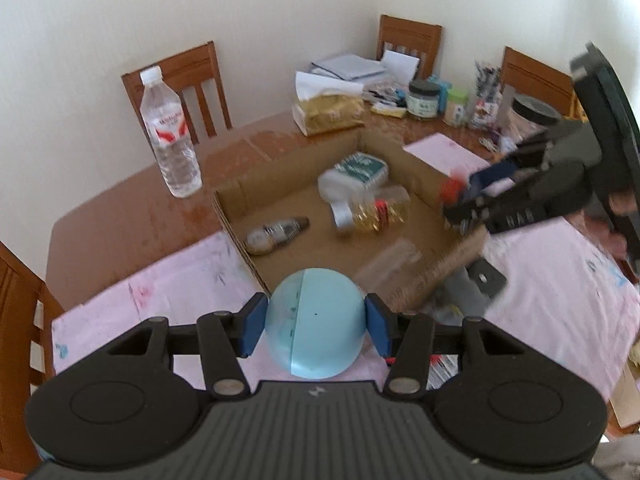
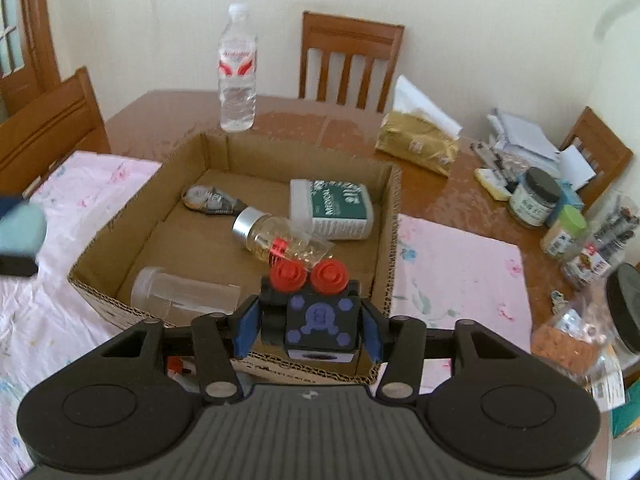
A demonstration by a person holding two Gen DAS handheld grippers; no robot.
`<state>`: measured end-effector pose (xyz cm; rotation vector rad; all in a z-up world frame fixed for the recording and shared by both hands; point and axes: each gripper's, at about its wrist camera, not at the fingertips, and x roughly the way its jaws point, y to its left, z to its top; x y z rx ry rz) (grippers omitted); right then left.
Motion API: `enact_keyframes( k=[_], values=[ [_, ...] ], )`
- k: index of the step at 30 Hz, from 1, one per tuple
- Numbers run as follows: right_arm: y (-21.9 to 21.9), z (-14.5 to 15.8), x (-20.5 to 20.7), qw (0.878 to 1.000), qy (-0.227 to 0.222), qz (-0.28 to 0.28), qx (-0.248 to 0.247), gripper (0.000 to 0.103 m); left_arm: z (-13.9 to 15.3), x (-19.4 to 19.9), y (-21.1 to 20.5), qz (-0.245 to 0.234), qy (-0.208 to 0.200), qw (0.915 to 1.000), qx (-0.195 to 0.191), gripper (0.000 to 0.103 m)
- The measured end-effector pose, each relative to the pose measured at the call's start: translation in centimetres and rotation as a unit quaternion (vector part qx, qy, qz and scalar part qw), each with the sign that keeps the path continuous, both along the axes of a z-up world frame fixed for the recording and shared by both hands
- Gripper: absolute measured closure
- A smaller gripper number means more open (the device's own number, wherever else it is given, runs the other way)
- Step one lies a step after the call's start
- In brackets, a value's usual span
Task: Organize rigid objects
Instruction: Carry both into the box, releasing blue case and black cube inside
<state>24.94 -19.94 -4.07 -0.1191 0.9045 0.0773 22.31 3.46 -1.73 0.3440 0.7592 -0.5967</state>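
Left wrist view: Seemed roughly midway. Already lying in the cardboard box [image 1: 248, 216]: a small dark bottle [image 1: 277, 234], a silver-capped clear jar [image 1: 370, 212], a white bottle with a green label [image 1: 356, 172] and a blurred clear container [image 1: 390, 262]. Left gripper [image 1: 316, 324] closed on a pale blue ball [image 1: 314, 320], smooth with a seam down its middle, held just short of the box's near corner, above the pink cloth [image 1: 160, 300]. Not yet dropped in. Right gripper [image 1: 464, 196] blurred over the box's right wall.

Right wrist view: Right gripper [image 2: 310, 324] clamped on a black cube toy [image 2: 320, 324], purple pattern on top, two red knobs [image 2: 308, 276] at its far edge, poised over the box's near wall. Same four items inside. Left undone by appearance: both held pieces, perhaps the jars [image 2: 536, 196] on the desk [image 2: 348, 120].
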Motion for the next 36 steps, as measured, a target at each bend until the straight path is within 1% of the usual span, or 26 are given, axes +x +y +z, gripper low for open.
enact_keyframes(
  k=[1,3,4,6,10,14,17,22,25,26,28,29,30,32,36],
  values=[
    [0.1,0.1,-0.1,1.000,-0.003,-0.001,-0.001,0.022,0.1,0.4,-0.2,0.002,-0.003,1.0000,-0.001,0.051],
    [0.2,0.3,-0.5,1.000,-0.013,0.004,0.004,0.010,0.2,1.1,-0.6,0.005,-0.006,1.0000,-0.001,0.051],
    [0.3,0.6,-0.8,1.000,-0.016,0.003,0.008,0.005,0.1,1.4,-0.9,0.005,-0.006,1.0000,-0.002,0.051],
    [0.2,0.9,-1.4,1.000,-0.017,-0.001,0.018,0.000,-0.2,2.1,-1.3,0.006,-0.005,1.0000,0.000,0.051],
    [0.2,1.6,-3.2,0.999,-0.015,-0.008,0.045,0.000,-0.7,3.5,-2.5,0.000,-0.008,1.0000,0.005,0.051],
    [0.1,1.8,-4.7,0.999,-0.018,-0.026,0.042,0.000,-1.4,5.2,-3.6,0.002,-0.003,1.0000,0.006,0.051],
    [-0.1,1.7,-5.8,0.998,-0.017,-0.043,0.040,0.000,-2.2,6.5,-4.4,0.002,0.000,0.9999,0.013,0.051],
    [-0.8,0.4,-7.1,0.996,0.006,-0.069,0.049,0.000,-3.8,7.8,-5.7,-0.003,0.007,0.9994,0.034,0.051],
    [-1.1,-0.5,-7.8,0.995,0.018,-0.080,0.049,0.000,-4.4,8.5,-6.3,0.001,0.007,0.9993,0.036,0.050],
    [-1.1,-0.7,-8.1,0.995,0.021,-0.084,0.049,0.000,-4.5,8.6,-6.4,0.002,0.003,0.9995,0.032,0.046],
    [-1.3,-1.1,-8.4,0.994,0.026,-0.093,0.044,0.000,-4.3,8.7,-6.6,0.003,0.000,0.9996,0.029,0.010],
    [-1.3,-1.3,-8.5,0.994,0.028,-0.095,0.042,0.000,-4.0,8.5,-6.5,0.008,-0.008,0.9996,0.024,0.006],
    [-1.3,-1.4,-8.6,0.994,0.028,-0.098,0.041,0.000,-3.7,8.0,-6.3,0.009,-0.022,0.9996,0.017,0.005],
    [-1.5,-1.6,-8.8,0.993,0.030,-0.106,0.043,0.000,-3.1,7.6,-6.2,0.007,-0.028,0.9995,0.014,0.005],
    [-1.7,-1.9,-9.0,0.991,0.030,-0.118,0.047,0.000,-2.2,6.3,-5.4,0.020,-0.042,0.9988,0.011,0.005]
  ],
)
